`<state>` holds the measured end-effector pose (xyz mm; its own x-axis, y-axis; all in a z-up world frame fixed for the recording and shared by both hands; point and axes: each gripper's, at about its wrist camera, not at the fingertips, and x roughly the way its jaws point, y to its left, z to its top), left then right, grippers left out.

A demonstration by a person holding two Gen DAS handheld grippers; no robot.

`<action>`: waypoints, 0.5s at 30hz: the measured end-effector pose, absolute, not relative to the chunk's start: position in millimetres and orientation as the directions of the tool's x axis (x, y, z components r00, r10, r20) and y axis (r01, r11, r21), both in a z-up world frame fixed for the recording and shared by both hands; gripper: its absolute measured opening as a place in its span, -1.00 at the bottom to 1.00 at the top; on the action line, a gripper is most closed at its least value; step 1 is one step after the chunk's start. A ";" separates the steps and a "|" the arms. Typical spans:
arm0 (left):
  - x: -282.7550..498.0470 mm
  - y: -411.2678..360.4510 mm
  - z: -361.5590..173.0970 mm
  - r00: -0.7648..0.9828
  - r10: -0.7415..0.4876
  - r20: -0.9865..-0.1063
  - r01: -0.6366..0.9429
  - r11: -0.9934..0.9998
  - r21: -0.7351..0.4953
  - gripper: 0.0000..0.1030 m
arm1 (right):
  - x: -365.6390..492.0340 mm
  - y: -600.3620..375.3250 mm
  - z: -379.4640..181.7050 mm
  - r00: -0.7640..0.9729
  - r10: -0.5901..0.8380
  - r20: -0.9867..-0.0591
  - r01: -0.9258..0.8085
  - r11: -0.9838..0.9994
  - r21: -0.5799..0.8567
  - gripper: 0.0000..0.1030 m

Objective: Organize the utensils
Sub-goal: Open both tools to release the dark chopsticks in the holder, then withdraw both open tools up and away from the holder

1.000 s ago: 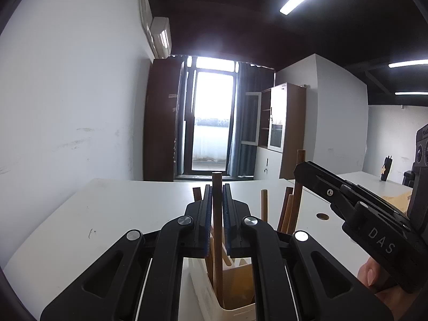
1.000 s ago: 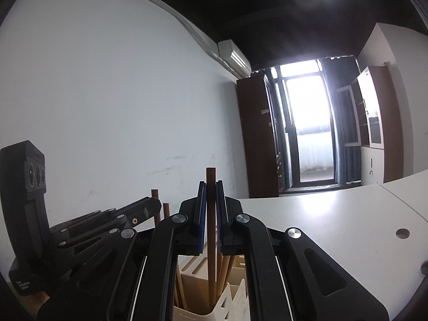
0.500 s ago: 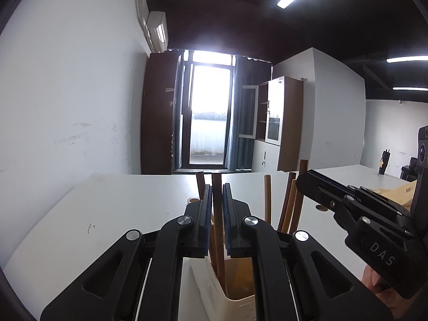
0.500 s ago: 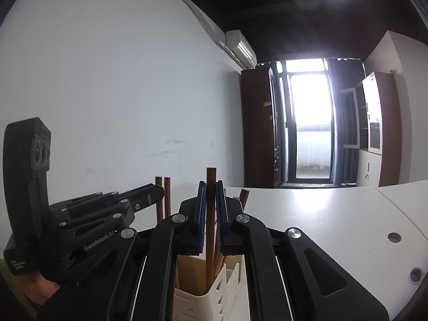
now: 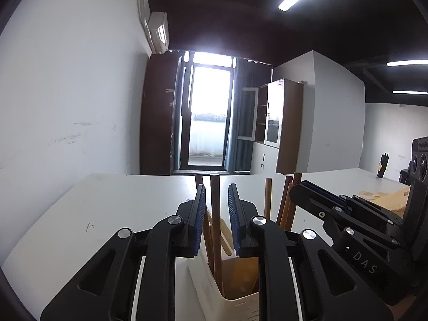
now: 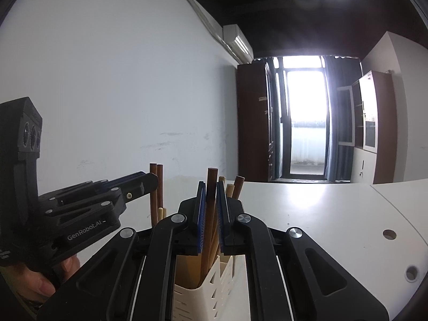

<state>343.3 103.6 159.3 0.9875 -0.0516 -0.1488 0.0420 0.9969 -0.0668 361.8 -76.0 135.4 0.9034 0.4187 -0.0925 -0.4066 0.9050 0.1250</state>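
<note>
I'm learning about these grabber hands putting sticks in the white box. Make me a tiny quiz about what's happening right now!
1. True or false: the left gripper is squeezing the brown chopstick between its pads.
2. What is the right gripper doing to its chopstick? A) clamping it B) letting it go C) not near it
3. Fill in: the chopsticks stand upright in the white slotted ____ on the white table.

Key: 1. False; gaps show on both sides of the stick. 2. A. 3. holder.
</note>
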 end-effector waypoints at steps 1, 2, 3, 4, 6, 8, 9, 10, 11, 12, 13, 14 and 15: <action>341.2 104.5 160.9 0.988 -0.054 -0.142 0.045 0.996 -0.071 -0.63 | 362.5 -77.3 135.9 0.904 0.418 -0.092 -0.405 0.905 0.129 -0.72; 338.7 105.4 163.6 0.989 -0.057 -0.134 0.047 0.996 -0.076 -0.59 | 362.5 -78.1 135.9 0.905 0.417 -0.089 -0.404 0.905 0.132 -0.63; 336.3 105.8 165.5 0.990 -0.060 -0.126 0.050 0.996 -0.080 -0.56 | 362.1 -79.0 136.9 0.905 0.416 -0.084 -0.404 0.905 0.132 -0.57; 333.9 105.9 167.8 0.991 -0.063 -0.120 0.053 0.995 -0.083 -0.54 | 361.8 -79.8 137.5 0.906 0.415 -0.077 -0.403 0.905 0.133 -0.47; 329.6 104.8 171.2 0.992 -0.066 -0.109 0.057 0.995 -0.081 -0.51 | 361.6 -81.6 139.1 0.910 0.409 -0.067 -0.397 0.908 0.136 -0.45; 326.4 102.9 173.8 0.992 -0.067 -0.102 0.059 0.995 -0.081 -0.47 | 362.7 -83.6 139.9 0.913 0.402 -0.068 -0.390 0.910 0.141 -0.43; 325.3 101.9 174.3 0.992 -0.070 -0.103 0.062 0.995 -0.080 -0.44 | 363.7 -84.5 139.4 0.914 0.399 -0.070 -0.386 0.911 0.146 -0.41; 324.5 100.6 175.1 0.992 -0.074 -0.103 0.066 0.995 -0.078 -0.43 | 364.5 -84.6 138.2 0.915 0.397 -0.073 -0.383 0.912 0.150 -0.39; 323.1 99.8 175.1 0.992 -0.074 -0.104 0.066 0.995 -0.076 -0.41 | 365.6 -85.4 137.6 0.915 0.395 -0.077 -0.381 0.912 0.151 -0.38; 321.5 99.1 174.4 0.992 -0.074 -0.105 0.067 0.995 -0.074 -0.39 | 366.2 -85.5 136.9 0.916 0.392 -0.081 -0.377 0.914 0.152 -0.36; 321.3 98.2 174.8 0.991 -0.075 -0.108 0.068 0.995 -0.072 -0.39 | 366.9 -86.4 136.5 0.918 0.388 -0.083 -0.373 0.915 0.154 -0.33; 320.1 98.1 174.1 0.991 -0.074 -0.111 0.066 0.995 -0.071 -0.37 | 367.3 -87.6 136.1 0.919 0.385 -0.083 -0.370 0.916 0.157 -0.30; 319.6 97.3 173.9 0.990 -0.075 -0.116 0.067 0.995 -0.072 -0.35 | 367.0 -87.9 135.5 0.919 0.384 -0.085 -0.368 0.916 0.158 -0.28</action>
